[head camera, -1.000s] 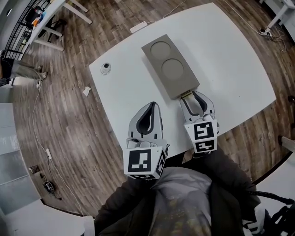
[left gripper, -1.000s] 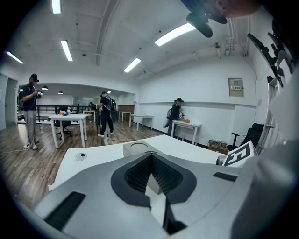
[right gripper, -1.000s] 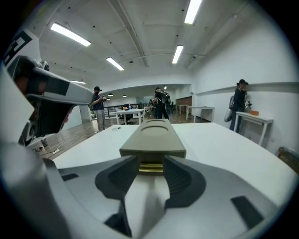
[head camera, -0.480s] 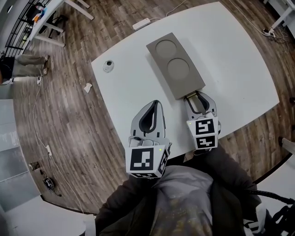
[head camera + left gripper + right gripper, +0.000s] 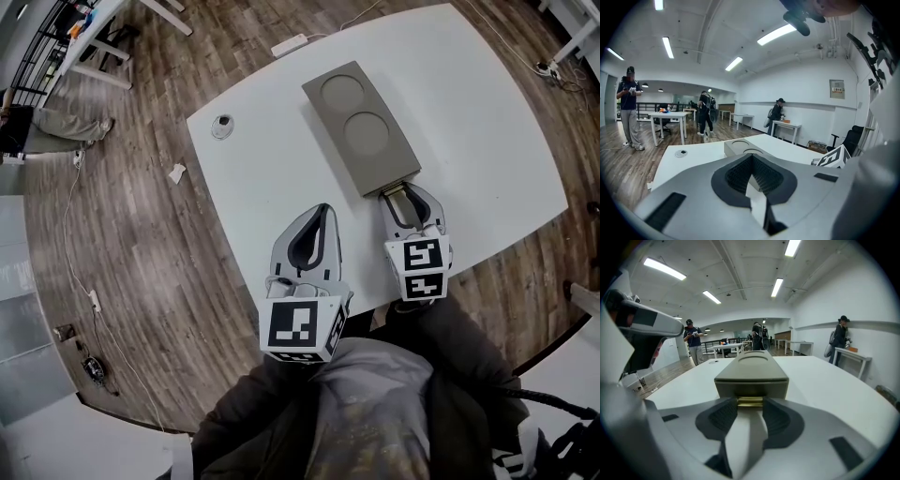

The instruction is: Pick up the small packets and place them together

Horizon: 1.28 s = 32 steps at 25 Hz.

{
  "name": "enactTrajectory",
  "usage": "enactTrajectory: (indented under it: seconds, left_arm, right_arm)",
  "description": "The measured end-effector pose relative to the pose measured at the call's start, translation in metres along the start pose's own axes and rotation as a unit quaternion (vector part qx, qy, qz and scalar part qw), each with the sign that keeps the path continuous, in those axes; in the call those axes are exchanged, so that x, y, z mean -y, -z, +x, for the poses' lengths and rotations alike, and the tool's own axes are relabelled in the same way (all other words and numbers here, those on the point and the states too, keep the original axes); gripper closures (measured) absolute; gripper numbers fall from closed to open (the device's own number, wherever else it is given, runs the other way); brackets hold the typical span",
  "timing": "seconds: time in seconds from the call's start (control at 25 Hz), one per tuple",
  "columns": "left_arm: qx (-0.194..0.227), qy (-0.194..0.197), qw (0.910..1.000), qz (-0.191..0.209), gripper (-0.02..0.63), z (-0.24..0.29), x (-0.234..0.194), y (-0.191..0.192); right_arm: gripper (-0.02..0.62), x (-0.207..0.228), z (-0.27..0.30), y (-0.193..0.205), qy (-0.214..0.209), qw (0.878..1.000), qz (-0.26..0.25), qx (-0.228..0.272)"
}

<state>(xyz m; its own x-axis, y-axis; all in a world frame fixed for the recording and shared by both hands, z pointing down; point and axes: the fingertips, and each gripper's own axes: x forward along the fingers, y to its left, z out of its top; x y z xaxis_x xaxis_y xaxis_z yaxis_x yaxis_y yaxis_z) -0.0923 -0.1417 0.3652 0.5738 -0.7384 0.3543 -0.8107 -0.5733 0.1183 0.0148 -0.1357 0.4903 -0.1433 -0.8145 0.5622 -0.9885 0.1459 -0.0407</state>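
A flat grey-brown box (image 5: 361, 127) with two round recesses in its top lies on the white table (image 5: 487, 141). My right gripper (image 5: 401, 191) is at the box's near end. In the right gripper view the box (image 5: 752, 364) fills the middle and my right gripper (image 5: 750, 403) is shut on a brass handle (image 5: 750, 401) at its front face. My left gripper (image 5: 322, 209) hovers over the table's near edge, left of the box, shut and empty. In the left gripper view its tips (image 5: 751, 157) meet. No small packet shows in any view.
A small round object (image 5: 222, 126) sits near the table's far left corner. On the wooden floor lie a white power strip (image 5: 289, 44) and a paper scrap (image 5: 176, 172). People (image 5: 629, 110) and other tables (image 5: 670, 117) stand farther off in the room.
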Motion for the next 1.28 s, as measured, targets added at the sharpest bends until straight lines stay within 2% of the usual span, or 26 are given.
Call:
enactTrajectory:
  seconds: [0.24, 0.56, 0.88, 1.28]
  left_arm:
    - [0.001, 0.007, 0.9999, 0.008, 0.603, 0.004, 0.019, 0.004]
    - [-0.009, 0.021, 0.9995, 0.02, 0.603, -0.001, 0.066, 0.021]
    - [-0.015, 0.036, 0.9989, 0.026, 0.603, -0.032, 0.115, 0.033]
    - [-0.009, 0.037, 0.9988, 0.033, 0.603, -0.068, 0.14, 0.051]
  right_arm:
    - [0.426, 0.002, -0.014, 0.016, -0.004, 1.0, 0.002, 0.003]
    - [0.426, 0.008, -0.051, 0.048, -0.009, 1.0, 0.003, 0.015]
    - [0.426, 0.006, -0.104, 0.081, -0.014, 1.0, 0.002, 0.012]
    - [0.426, -0.003, -0.138, 0.117, -0.011, 1.0, -0.001, 0.012]
